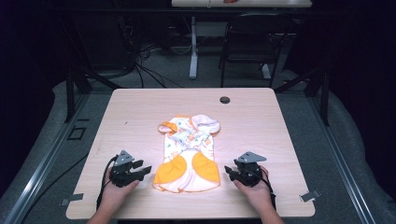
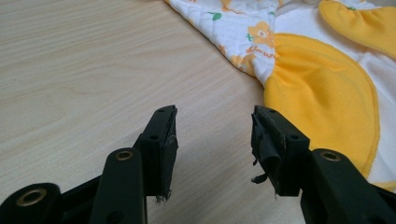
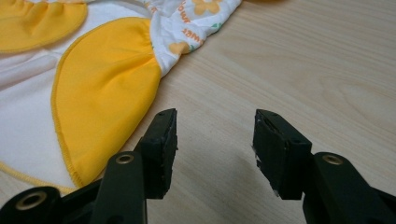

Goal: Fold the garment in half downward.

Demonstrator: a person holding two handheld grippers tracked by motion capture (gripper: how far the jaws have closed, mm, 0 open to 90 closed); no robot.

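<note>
High view: a baby garment (image 1: 189, 151) lies flat on the table (image 1: 261, 121). The left gripper (image 1: 144, 170) and right gripper (image 1: 229, 171) flank it, jaws apart, holding nothing.

Bare wooden table (image 1: 261, 116) across the left third and right third of the high view, open for passage. Sole obstacle at centre: a flat white-and-yellow baby garment (image 1: 189, 154), reaching from mid-frame down to the near edge. Small dark round grommet (image 1: 225, 100) at upper centre, flush with the surface. Left gripper (image 1: 145, 169) at lower left, jaws parted, just beside the garment's edge. Right gripper (image 1: 227, 171) at lower right, jaws parted, bare wood between them. In the left gripper view, yellow fabric (image 2: 322, 102) close on the right; clear wood at left.
</note>
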